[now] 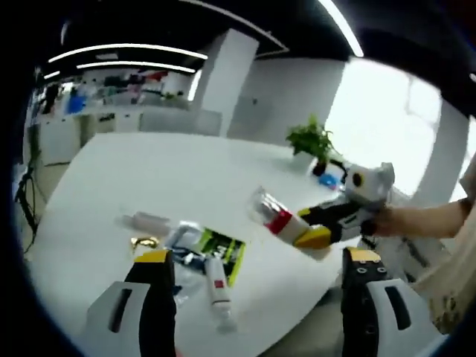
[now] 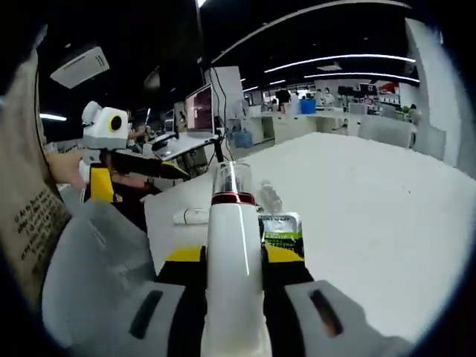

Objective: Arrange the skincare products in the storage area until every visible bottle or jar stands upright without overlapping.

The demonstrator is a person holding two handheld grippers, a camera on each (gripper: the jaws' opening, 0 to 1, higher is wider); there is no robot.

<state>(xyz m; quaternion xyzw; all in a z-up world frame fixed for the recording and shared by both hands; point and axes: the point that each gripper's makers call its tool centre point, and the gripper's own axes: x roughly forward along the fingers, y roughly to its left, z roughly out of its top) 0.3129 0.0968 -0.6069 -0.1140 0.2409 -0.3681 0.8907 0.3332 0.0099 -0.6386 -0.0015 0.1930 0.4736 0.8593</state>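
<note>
The right gripper [image 2: 234, 260] is clamped on a white bottle with a red band and clear cap [image 2: 232, 223], carried above the white table [image 1: 149, 175]; next, I judge, it must be set upright on bare tabletop. The left gripper [image 1: 256, 264] hangs open over the clutter to avoid: a lying white tube [image 1: 218, 291], a green-and-black sachet [image 1: 223, 251], a clear bottle on its side [image 1: 145, 221]

White bottle [image 2: 236, 260] with red band and clear cap, held in the black, yellow-tipped right gripper [image 2: 232, 256]. Green-and-black packet [image 1: 222, 253] and white tube [image 1: 216, 286] with red label on white surface [image 1: 149, 178].
</note>
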